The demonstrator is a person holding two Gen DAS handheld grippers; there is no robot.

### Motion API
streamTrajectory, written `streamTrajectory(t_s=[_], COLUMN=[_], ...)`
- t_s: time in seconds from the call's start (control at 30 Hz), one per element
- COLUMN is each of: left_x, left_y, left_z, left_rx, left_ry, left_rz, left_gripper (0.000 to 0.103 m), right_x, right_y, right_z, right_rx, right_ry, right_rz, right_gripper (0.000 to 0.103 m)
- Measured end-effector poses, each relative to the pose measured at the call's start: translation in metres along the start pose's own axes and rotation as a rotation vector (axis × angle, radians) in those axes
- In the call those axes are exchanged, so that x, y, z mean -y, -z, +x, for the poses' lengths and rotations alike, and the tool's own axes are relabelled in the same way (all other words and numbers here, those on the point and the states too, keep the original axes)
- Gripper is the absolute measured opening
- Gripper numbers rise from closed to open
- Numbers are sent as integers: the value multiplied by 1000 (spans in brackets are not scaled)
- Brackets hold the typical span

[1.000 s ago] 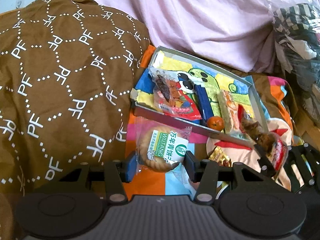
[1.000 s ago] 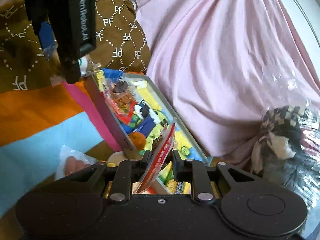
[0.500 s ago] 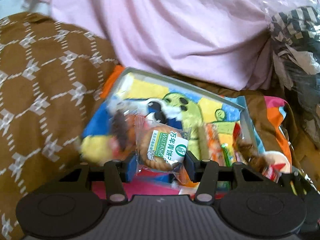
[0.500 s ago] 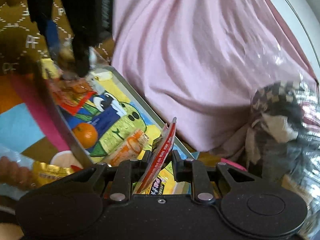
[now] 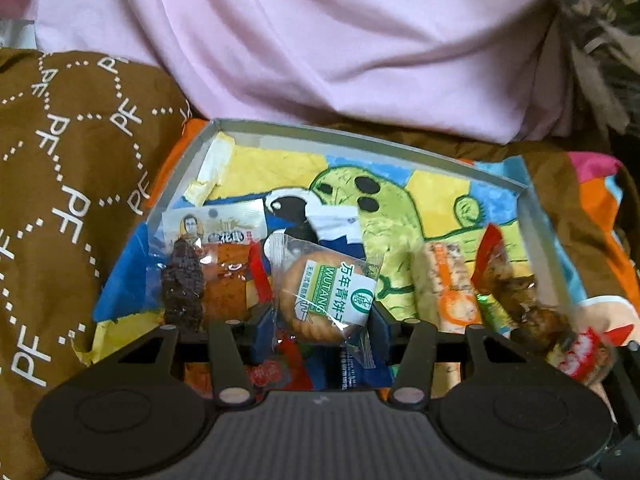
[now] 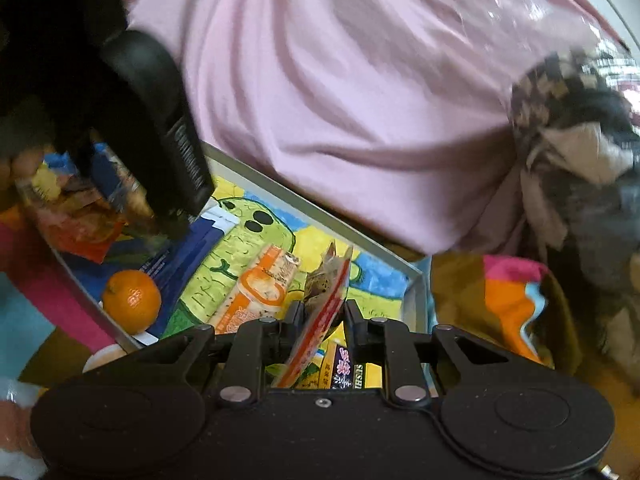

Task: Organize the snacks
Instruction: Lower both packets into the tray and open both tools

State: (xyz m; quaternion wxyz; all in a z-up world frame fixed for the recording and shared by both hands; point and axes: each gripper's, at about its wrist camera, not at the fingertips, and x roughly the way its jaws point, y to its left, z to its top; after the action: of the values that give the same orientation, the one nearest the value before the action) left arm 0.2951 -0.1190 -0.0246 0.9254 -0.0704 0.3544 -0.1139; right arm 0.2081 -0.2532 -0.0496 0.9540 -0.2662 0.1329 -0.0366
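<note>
My left gripper (image 5: 320, 316) is shut on a clear-wrapped round biscuit packet (image 5: 324, 294) with a green and white label, held over the grey-rimmed snack box (image 5: 360, 142) with a cartoon picture on its floor. In the box lie a dark jerky pack (image 5: 184, 280), an orange-striped bar (image 5: 450, 286) and a red-edged pack with brown pieces (image 5: 516, 292). My right gripper (image 6: 320, 314) is shut on that red-edged snack pack (image 6: 324, 300), edge-on over the box's right end (image 6: 416, 280). A mandarin (image 6: 132, 298) and the orange bar (image 6: 260, 292) lie below. The left gripper's black body (image 6: 160, 120) hangs over the box's left part.
A pink cloth bundle (image 5: 340, 40) rises right behind the box. A brown patterned cushion (image 5: 60, 200) is on the left. Checked fabric in clear plastic (image 6: 580, 120) sits at the right. The box rests on a multicoloured cloth (image 6: 512, 300).
My left gripper carried the biscuit packet forward from in front of the box to above its inside. My right gripper moved its red-edged pack over the box's right end.
</note>
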Motion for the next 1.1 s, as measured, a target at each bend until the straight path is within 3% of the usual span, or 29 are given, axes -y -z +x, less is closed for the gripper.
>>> streamTrajectory(t_s=[0.23, 0.43, 0.6, 0.77, 1.1], left_x=[4, 5, 5, 4, -6], left_y=[2, 3, 3, 3, 8], left_z=[9, 12, 10, 2, -24], left_rx=[-22, -42, -36, -17, 32], left_ry=[-9, -15, -15, -7, 11], left_rz=[3, 1, -1, -14, -58], left_gripper=[55, 58, 66, 77, 92], right_x=[1, 13, 14, 15, 29], right_y=[0, 1, 2, 1, -3], right_z=[5, 8, 9, 4, -12], right_rx=[-38, -82, -82, -62, -43], right_ry=[-3, -8, -17, -18, -12], right_rz=[45, 160, 176, 184, 277], right_gripper=[23, 32, 35, 58, 84])
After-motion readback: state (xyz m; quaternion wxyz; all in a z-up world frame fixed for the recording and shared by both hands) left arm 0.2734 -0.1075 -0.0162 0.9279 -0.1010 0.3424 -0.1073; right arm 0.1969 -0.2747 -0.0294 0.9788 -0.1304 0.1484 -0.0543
